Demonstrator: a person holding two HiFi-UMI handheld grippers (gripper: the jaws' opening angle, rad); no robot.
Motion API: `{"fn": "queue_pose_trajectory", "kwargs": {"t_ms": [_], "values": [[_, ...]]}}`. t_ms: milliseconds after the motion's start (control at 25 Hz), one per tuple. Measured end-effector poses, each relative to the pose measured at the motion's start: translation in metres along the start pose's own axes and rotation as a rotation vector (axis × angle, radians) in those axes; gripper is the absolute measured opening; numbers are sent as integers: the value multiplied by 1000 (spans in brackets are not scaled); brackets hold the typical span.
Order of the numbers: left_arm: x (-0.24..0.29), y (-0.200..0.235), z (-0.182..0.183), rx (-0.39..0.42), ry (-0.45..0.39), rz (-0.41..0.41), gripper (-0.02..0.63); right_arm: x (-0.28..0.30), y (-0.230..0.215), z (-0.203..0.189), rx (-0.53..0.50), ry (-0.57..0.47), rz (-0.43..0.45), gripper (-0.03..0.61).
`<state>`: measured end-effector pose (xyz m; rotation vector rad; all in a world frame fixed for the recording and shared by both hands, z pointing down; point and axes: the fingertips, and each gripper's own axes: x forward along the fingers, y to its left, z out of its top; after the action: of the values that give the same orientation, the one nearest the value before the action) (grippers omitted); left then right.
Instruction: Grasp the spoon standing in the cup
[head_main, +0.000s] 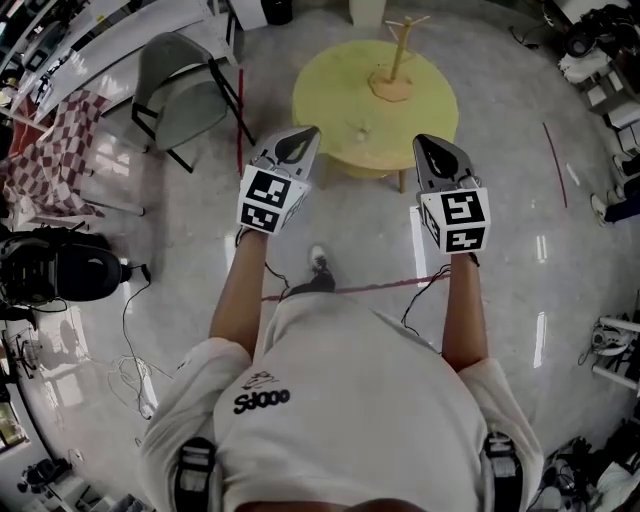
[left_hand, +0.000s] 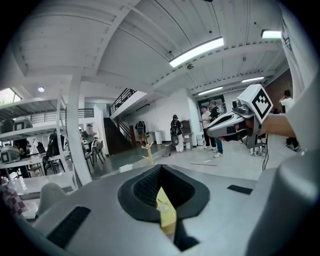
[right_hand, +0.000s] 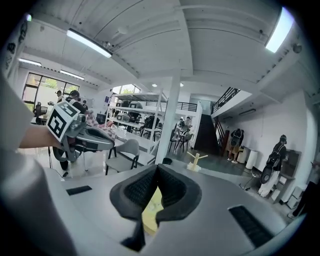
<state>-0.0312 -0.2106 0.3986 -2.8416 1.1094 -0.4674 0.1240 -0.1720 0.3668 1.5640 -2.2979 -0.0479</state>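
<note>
A small clear cup (head_main: 361, 128) stands on the round yellow table (head_main: 330, 100), near its front edge; the spoon in it is too small to make out. Both grippers are held up side by side short of the table, apart from the cup. My left gripper (head_main: 299, 143) is shut with nothing between its fingers, and its own view shows the pads (left_hand: 150, 187) meeting, with a strip of the yellow table (left_hand: 167, 212) below them. My right gripper (head_main: 433, 148) is also shut and empty, and its pads (right_hand: 170, 190) are together over the yellow table (right_hand: 150, 212).
A wooden peg rack (head_main: 393, 70) stands at the back of the table. A grey chair (head_main: 180, 90) is to the left, with a checked cloth (head_main: 50, 150) beyond it. A red cord (head_main: 350, 290) and cables lie on the glossy floor. People stand far off (left_hand: 176, 131).
</note>
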Motion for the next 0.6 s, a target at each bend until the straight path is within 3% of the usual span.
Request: {"fn": "queue_pose_trajectory", "kwargs": {"t_ms": [360,600], "values": [[50,68,-35,-7,59,-38,26,88,-3,-19,-46,108,28,23],[70,93,-61,-72,103,-23,28,134,12,-46,-38,170,125,63]]}}
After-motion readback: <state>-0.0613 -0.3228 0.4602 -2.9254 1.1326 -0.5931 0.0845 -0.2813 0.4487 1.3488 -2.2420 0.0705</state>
